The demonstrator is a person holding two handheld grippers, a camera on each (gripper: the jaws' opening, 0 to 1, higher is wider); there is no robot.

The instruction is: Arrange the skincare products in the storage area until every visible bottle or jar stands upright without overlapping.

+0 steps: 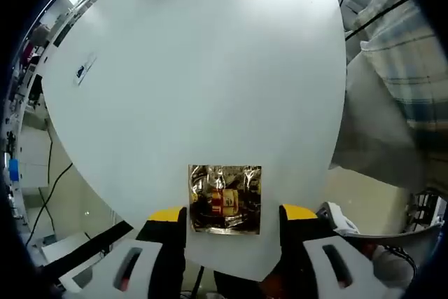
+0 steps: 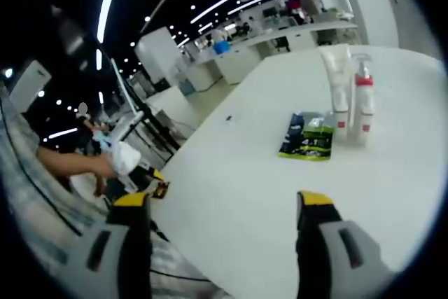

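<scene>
In the right gripper view, two skincare things stand at the upper right of the frame on the white table (image 2: 231,194). One is a tall white tube (image 2: 338,82). Just beside it is a white pump bottle (image 2: 362,106) with a red band. They are so close that I cannot tell if they touch. Both stand up straight. To their left lies a flat dark and green packet (image 2: 308,136).

The tube and bottle look light and smooth, so I think they could slip or tip over easily. The tube is probably soft and would squash if squeezed hard. A good place to hold each one seems to be the middle of its body, not the thin top. The packet looks thin and floppy, so it may be hard to pick up from the flat table.

The right gripper (image 2: 222,209) is at the bottom of the frame. Its jaws are spread wide with nothing between them. It points over the table toward the bottles but is well apart from them.

In the left gripper view, the left gripper (image 1: 231,220) is at the bottom middle. Its jaws are spread too, on either side of a shiny gold packet (image 1: 225,199). I cannot tell if they touch it. The packet lies near the table edge.
</scene>
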